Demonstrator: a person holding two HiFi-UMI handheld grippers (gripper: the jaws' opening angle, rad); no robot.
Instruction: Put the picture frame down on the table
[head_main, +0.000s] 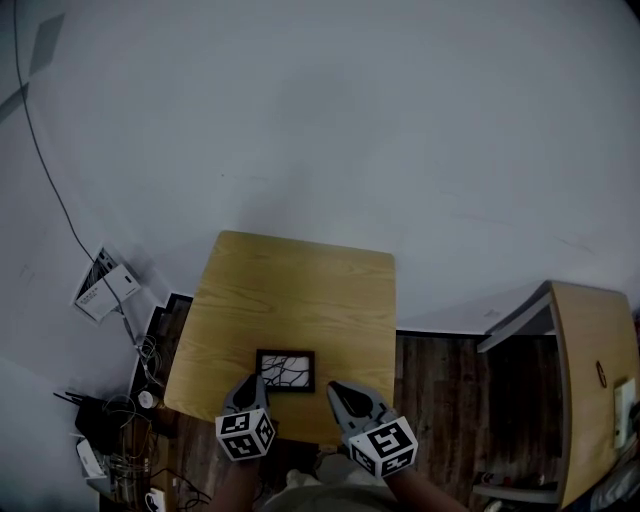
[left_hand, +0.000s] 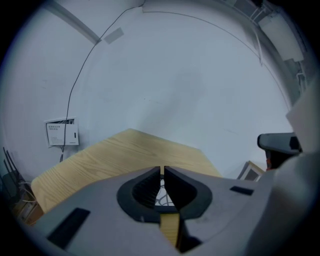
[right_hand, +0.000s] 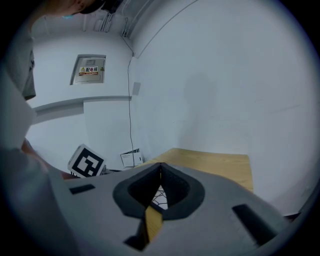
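Note:
A black picture frame with a white sheet of dark branching lines lies flat on the wooden table, near its front edge. My left gripper hovers at the frame's near left corner, its jaws shut with nothing between them. My right gripper is just right of the frame and apart from it, also shut and empty. In the left gripper view, a sliver of the frame shows below the left gripper's closed tips. The right gripper view shows the frame the same way behind that gripper's tips.
A second wooden table stands at the right over dark plank flooring. White boxes and tangled cables lie on the floor at the left. A white wall with a thin cable rises behind the table.

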